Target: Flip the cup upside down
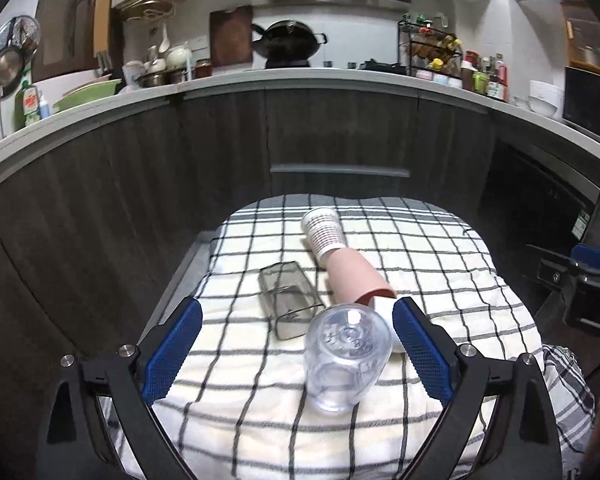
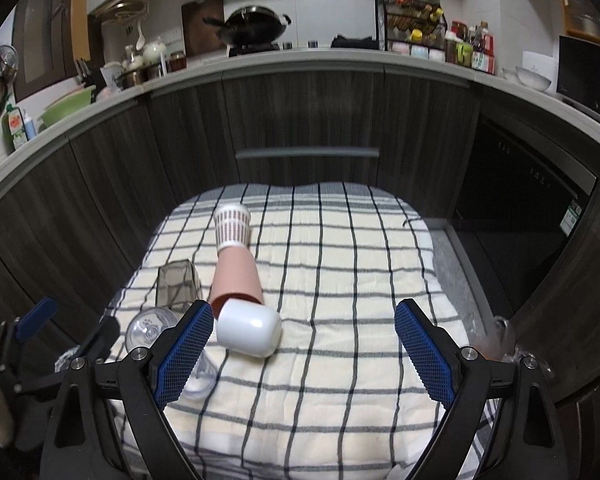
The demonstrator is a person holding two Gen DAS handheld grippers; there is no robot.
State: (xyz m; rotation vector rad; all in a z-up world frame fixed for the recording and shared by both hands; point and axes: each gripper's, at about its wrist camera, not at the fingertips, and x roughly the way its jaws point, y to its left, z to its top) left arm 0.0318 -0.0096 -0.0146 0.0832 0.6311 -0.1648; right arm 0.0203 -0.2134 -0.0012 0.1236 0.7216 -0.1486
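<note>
A clear plastic cup (image 1: 346,356) stands upside down on the checked cloth (image 1: 440,248), between the open blue pads of my left gripper (image 1: 298,324), untouched. It also shows in the right wrist view (image 2: 150,328), partly behind that gripper's left finger. A white cup (image 2: 249,334) lies on its side by a pink cup (image 2: 236,276) and a patterned paper cup (image 2: 232,226), both lying down. A smoky square cup (image 1: 288,300) lies on its side. My right gripper (image 2: 304,320) is open and empty, with the white cup near its left pad.
The cloth covers a low table in front of dark kitchen cabinets (image 1: 300,128). The counter above holds a wok (image 1: 288,42), dishes and bottles. A dark oven front (image 2: 520,200) is at the right. The left gripper shows at the right wrist view's left edge (image 2: 36,316).
</note>
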